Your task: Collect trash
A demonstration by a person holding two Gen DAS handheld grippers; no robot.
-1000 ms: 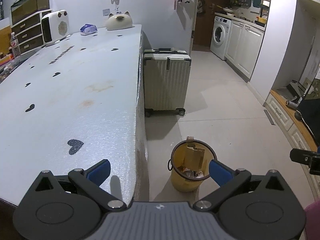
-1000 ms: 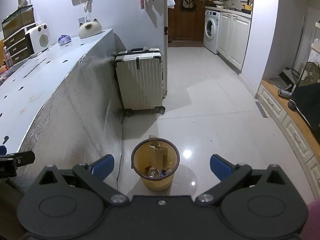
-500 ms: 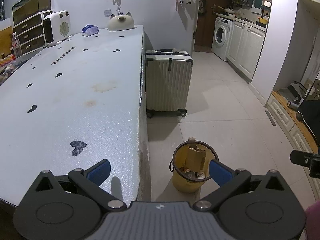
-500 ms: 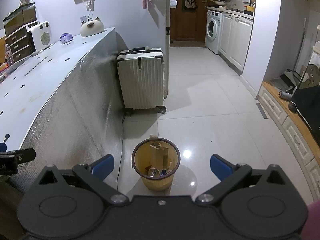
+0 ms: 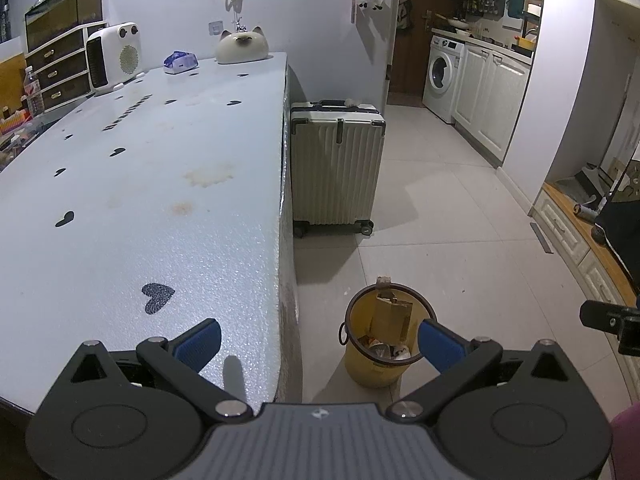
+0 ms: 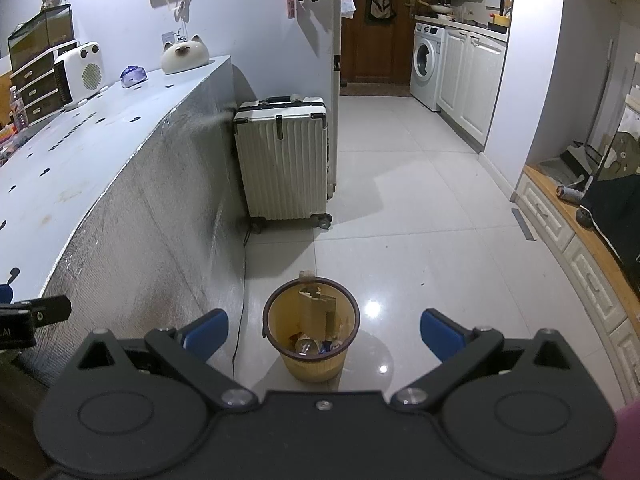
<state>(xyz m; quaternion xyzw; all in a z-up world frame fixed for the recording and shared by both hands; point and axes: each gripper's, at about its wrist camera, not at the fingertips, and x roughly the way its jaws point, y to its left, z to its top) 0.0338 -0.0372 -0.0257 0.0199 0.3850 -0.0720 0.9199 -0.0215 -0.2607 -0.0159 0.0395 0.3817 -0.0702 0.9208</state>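
Note:
A yellow waste bin (image 5: 378, 366) (image 6: 316, 362) stands on the tiled floor beside the table, holding a cardboard piece (image 5: 391, 315) (image 6: 320, 312), cans and wrappers. My left gripper (image 5: 318, 344) is open and empty, hovering over the table's near right edge with the bin below and ahead. My right gripper (image 6: 324, 330) is open and empty too, above and just short of the bin, which shows between its blue fingers (image 6: 208, 330). The right gripper's tip (image 5: 608, 320) shows at the left view's right edge.
A long white table (image 5: 140, 200) with black heart marks carries a heater (image 5: 114, 56), a cat-shaped holder (image 5: 242, 46) and a blue packet (image 5: 181, 62) at its far end. A white suitcase (image 5: 336, 168) (image 6: 284, 160) stands past the bin. Low drawers (image 6: 576, 248) line the right.
Both grippers have risen and drawn back slightly, so the bin sits a little lower in each view. Both stayed open and empty.

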